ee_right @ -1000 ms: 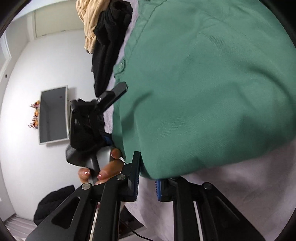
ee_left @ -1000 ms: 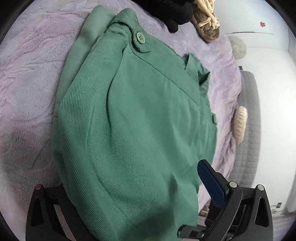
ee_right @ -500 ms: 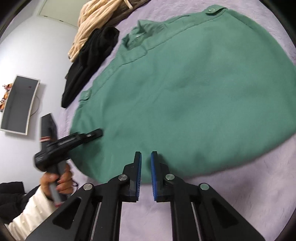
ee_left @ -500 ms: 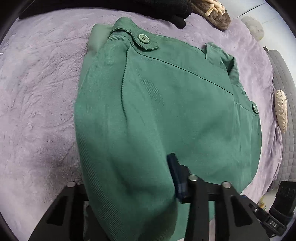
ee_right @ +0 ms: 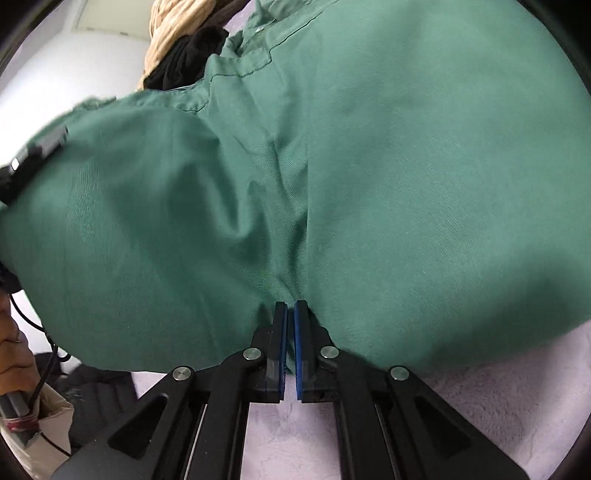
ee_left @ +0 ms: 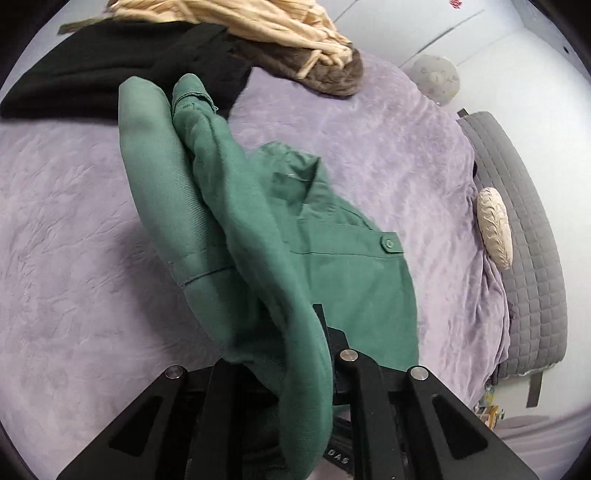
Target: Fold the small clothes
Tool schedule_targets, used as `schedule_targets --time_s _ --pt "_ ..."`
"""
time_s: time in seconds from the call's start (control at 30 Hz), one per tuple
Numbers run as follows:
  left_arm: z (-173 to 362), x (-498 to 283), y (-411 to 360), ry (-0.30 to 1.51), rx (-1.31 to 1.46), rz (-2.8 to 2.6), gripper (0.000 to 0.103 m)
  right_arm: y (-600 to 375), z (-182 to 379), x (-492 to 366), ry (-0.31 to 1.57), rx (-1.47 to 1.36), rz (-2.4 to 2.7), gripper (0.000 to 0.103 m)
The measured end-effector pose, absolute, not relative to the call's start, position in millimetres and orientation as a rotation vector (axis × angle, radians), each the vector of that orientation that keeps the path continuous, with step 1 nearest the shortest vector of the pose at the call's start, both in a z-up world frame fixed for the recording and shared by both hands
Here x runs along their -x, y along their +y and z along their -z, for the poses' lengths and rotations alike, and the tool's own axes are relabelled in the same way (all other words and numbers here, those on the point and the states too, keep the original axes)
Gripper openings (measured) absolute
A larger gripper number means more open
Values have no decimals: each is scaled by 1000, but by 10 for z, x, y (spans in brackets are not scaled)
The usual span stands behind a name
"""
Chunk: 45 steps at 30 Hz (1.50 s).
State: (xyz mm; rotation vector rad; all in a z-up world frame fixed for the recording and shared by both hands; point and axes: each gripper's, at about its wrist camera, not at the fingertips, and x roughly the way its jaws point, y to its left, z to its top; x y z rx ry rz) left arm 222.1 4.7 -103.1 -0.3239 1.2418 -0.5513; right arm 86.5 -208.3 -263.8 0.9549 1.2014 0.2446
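Green twill fills almost everything close to me. At my right gripper [ee_right: 290, 314] the blue pads [ee_right: 301, 332] have come together on a pinch of the green garment [ee_right: 369, 166] at its near hem, a thin fold of cloth caught between them; how deep the fold runs into the jaws I cannot see. At my left gripper [ee_left: 295, 354] the jaws are closing, with a thick bunch of the same garment [ee_left: 258, 258] draped over and between them. The cloth hides the left finger's tip entirely and most of the right one, so I cannot make out the pads there, only that the fabric hangs from the grip.

Past my left jaws the garment rises in a lifted ridge, while its other half lies flat on the lilac blanket [ee_left: 74, 240], a buttoned tab [ee_left: 387, 243] showing. In the right wrist view the cloth covers nearly all the blanket [ee_right: 480, 424]; at the blurred left edge a dark shape is probably my other gripper, too smeared to read.

Farther off lie a black garment [ee_left: 92, 70] and a cream knit [ee_left: 258, 22], both cut off by the frame's top. A grey quilted headboard [ee_left: 524, 240] edges the bed.
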Motion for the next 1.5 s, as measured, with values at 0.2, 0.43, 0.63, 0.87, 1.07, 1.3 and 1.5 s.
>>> schedule_targets --time_s 0.2,0.43,0.63,0.87,1.07,1.3,1.5 --pt "714 -2274 -1225 1205 109 632 15 -2456 2889 -625 1054 -1315 -321 2" --pt "1288 -2081 -2773 1226 -192 680 15 -2693 3213 -381 966 -1579 -338 0" --pt "1748 -1996 -3151 1332 -294 614 16 -2800 3272 -238 938 -1671 -342 1" --pt "1070 -1798 -3081 1224 -82 882 74 -3132 3049 -68 956 -1577 -246 7" --pt "491 -1748 -2594 1024 -53 835 85 -3650 2689 236 869 -1486 -87 60" --pt "1028 -1927 -1250 1093 -90 450 92 -3999 2466 236 753 -1497 -125 76" --pt "1567 -1764 -706 1224 -36 276 92 -4166 2406 -263 908 -1350 -52 4"
